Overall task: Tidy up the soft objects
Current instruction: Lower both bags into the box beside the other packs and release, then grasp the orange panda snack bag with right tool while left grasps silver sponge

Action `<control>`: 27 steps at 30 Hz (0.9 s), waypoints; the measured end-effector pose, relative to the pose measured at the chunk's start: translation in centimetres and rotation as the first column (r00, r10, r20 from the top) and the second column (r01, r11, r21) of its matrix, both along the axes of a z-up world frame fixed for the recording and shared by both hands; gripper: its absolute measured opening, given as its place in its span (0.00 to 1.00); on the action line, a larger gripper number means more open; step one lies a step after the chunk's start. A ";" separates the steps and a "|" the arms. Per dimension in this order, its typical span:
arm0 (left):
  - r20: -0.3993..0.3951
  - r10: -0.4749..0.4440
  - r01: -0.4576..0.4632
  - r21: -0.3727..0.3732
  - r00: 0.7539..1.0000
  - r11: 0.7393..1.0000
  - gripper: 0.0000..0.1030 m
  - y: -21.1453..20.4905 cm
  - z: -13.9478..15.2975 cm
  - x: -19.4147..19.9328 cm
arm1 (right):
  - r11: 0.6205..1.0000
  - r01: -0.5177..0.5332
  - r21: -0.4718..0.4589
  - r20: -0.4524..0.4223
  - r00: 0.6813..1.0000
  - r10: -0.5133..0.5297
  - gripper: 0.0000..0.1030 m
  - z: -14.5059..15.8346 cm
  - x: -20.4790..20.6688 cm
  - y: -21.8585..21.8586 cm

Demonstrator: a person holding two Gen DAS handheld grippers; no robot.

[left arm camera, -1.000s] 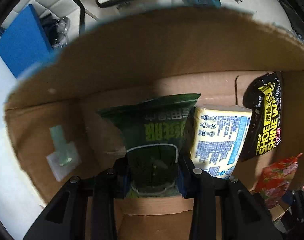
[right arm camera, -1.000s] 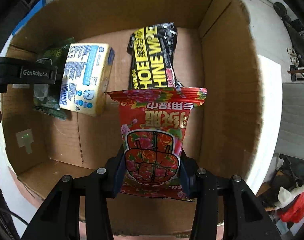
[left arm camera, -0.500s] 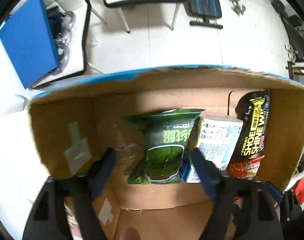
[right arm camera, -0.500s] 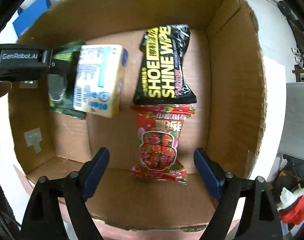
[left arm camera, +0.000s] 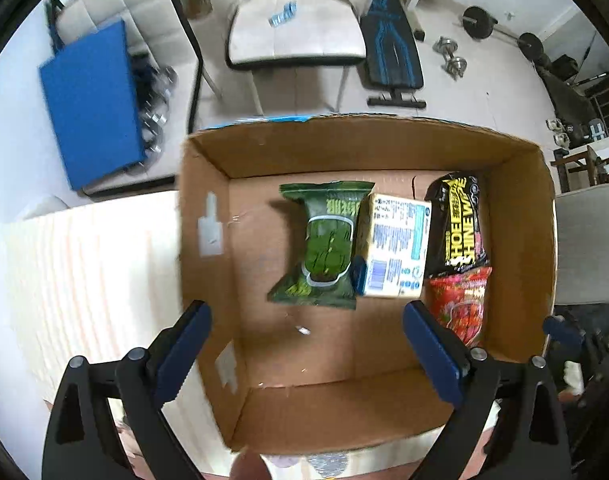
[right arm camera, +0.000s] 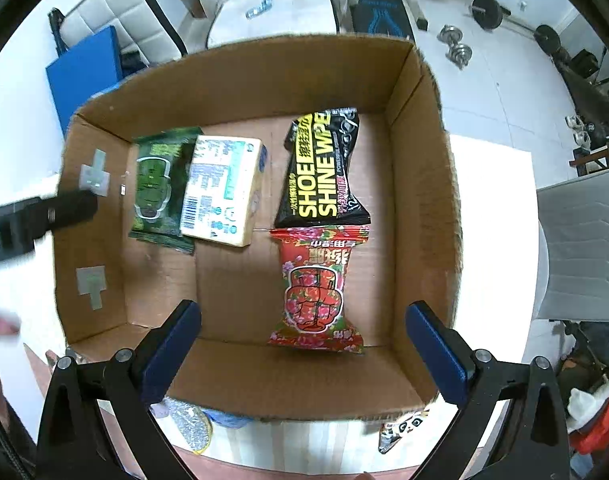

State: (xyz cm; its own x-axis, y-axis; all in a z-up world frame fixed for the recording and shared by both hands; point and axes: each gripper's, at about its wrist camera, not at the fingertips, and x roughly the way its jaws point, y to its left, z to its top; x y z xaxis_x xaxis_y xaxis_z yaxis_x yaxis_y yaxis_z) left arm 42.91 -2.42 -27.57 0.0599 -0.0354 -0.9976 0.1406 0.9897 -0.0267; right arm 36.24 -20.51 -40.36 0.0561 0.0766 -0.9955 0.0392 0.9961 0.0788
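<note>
A cardboard box (left arm camera: 208,264) (right arm camera: 424,208) holds a green wipes pack (left arm camera: 324,244) (right arm camera: 156,184), a pale yellow tissue pack (left arm camera: 396,244) (right arm camera: 224,188), a black "Shoe Shine Wipes" pack (left arm camera: 460,220) (right arm camera: 324,168) and a red flowered pack (left arm camera: 464,304) (right arm camera: 320,288), all lying flat on its floor. My left gripper (left arm camera: 308,348) is open and empty above the box's near left side. My right gripper (right arm camera: 304,344) is open and empty above the near edge, just short of the red pack. The left gripper's body (right arm camera: 36,220) shows at the box's left wall in the right wrist view.
The box sits on a white table (left arm camera: 84,280) (right arm camera: 492,240). Small packets (right arm camera: 188,428) and a panda-print item (right arm camera: 404,428) lie on the table in front of the box. A blue board (left arm camera: 88,100), a white chair (left arm camera: 296,36) and a weight bench (left arm camera: 392,52) stand beyond.
Both grippers opened and let go: the left released the green pack, the right the red pack. Both pulled up and back out of the box.
</note>
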 end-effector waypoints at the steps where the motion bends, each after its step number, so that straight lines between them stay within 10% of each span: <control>1: 0.034 0.001 -0.001 0.010 0.999 1.000 0.95 0.1 0.6 -0.9 | 1.000 0.000 0.005 0.011 1.000 0.000 1.00 0.4 -0.3 0.1; 18: 0.265 0.132 -0.129 -0.026 0.955 0.991 0.86 1.1 8.0 -14.0 | 0.993 -0.048 0.105 0.167 0.986 0.030 1.00 9.5 -9.2 -2.2; 27: 0.042 0.207 -0.206 -0.031 0.977 0.978 0.75 1.9 -1.7 -21.9 | 0.996 0.062 0.065 -0.015 0.998 -0.061 1.00 2.2 -15.0 -10.1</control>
